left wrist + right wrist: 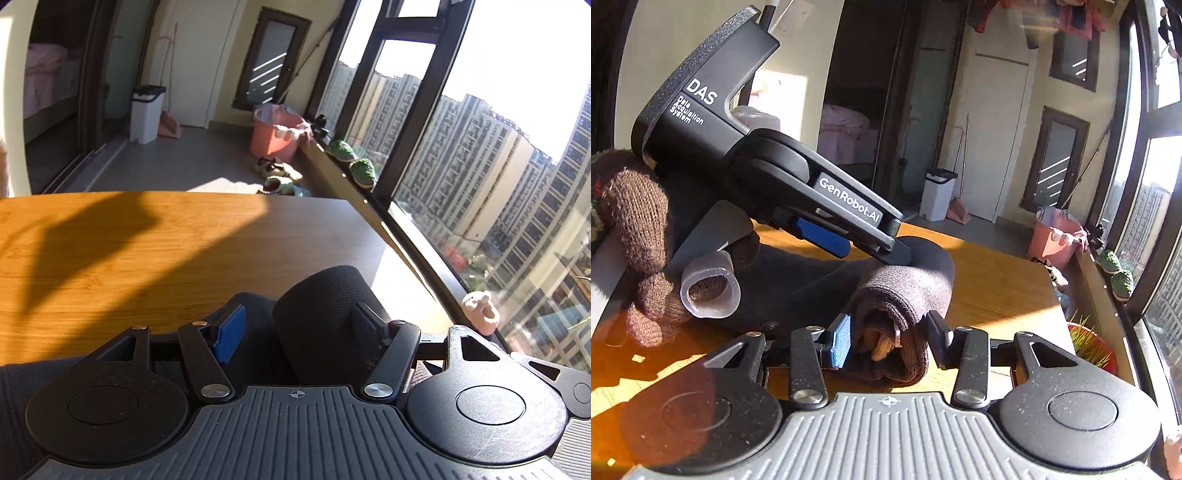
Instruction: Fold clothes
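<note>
A dark garment point(321, 306) lies on the wooden table point(110, 240), rolled into a thick tube at its far end. My left gripper point(299, 328) stands open astride that roll: the black pad touches its right side, and the blue pad is apart from it on the left. In the right wrist view the left gripper point(871, 247) comes in from the upper left, its tip resting on top of the roll point(908, 288). My right gripper point(888, 341) is shut on the near end of the roll, where brownish folds show between the pads.
A hand in a brown knit glove point(642, 221) holds the left gripper. The table's right edge runs along a window sill with green slippers point(343, 149), a small pink figure point(480, 310) and a red plant pot point(1089, 343). On the floor beyond stand a pink bucket point(275, 133) and a white bin point(146, 114).
</note>
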Motion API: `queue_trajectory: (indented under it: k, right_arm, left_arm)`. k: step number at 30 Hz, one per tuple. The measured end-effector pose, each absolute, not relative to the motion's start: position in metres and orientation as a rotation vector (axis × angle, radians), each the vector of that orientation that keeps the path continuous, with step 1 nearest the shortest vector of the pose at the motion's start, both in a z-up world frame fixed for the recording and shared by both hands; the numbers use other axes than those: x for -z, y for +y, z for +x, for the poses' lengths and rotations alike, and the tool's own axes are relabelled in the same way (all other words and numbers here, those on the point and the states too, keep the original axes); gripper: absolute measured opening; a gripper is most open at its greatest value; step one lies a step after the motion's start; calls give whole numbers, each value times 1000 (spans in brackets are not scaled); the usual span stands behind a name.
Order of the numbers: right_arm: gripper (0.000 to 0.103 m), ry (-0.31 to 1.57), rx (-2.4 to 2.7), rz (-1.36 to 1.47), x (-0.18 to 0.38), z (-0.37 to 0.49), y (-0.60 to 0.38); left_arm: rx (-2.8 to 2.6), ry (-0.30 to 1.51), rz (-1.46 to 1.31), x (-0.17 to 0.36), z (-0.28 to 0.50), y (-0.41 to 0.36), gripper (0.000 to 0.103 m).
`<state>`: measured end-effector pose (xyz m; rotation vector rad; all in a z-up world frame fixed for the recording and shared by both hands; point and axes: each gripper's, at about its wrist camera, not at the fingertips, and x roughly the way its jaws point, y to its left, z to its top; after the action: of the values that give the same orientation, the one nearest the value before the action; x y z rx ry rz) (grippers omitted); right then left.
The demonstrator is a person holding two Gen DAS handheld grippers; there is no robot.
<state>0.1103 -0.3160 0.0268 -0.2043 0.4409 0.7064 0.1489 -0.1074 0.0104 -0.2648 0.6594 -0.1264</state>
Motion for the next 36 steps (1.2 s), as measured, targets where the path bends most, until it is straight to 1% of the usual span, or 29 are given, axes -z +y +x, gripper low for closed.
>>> queue_trajectory:
  k: [3, 6, 11, 14, 21, 24, 25, 26, 27, 29, 33, 36]
  right_arm:
    - [47, 497, -721, -13, -31, 126, -334]
    - [47, 538, -734, 97, -27, 135, -339]
    - [49, 591, -682, 14, -14, 139, -328]
    - [50, 592, -685, 20, -16, 137, -329]
    - [57, 598, -732, 159, -20, 140, -351]
    - [58, 619, -726, 228, -17, 146, -354]
    - [58, 624, -718, 208, -16, 147, -349]
    - [52, 622, -702, 135, -16, 146, -339]
    - [48, 608, -690, 56, -17, 142, -328]
    - [45, 545, -684, -113, -20, 125, -308]
    - [43, 465, -692, -312, -20, 101, -285]
    - [43, 407, -684, -437, -18, 87, -272]
  left_arm:
    - [124, 659, -266, -10, 147, -105, 70]
    - [120, 660, -270, -9, 146, -101, 71]
    - [122, 668, -269, -7, 143, -97, 72]
    - [123, 666, -263, -4, 142, -98, 72]
    - [120, 670, -279, -1, 141, -94, 74]
    - [118, 680, -300, 3, 139, -89, 74]
    - [117, 685, -307, 5, 138, -86, 74]
    - [116, 693, -318, 7, 137, -83, 75]
    - [112, 698, -331, 7, 134, -79, 74]
    - [108, 687, -360, 4, 129, -72, 70]
    - [124, 627, -401, -14, 122, -64, 70]
    - [126, 623, -353, -18, 127, -72, 69]
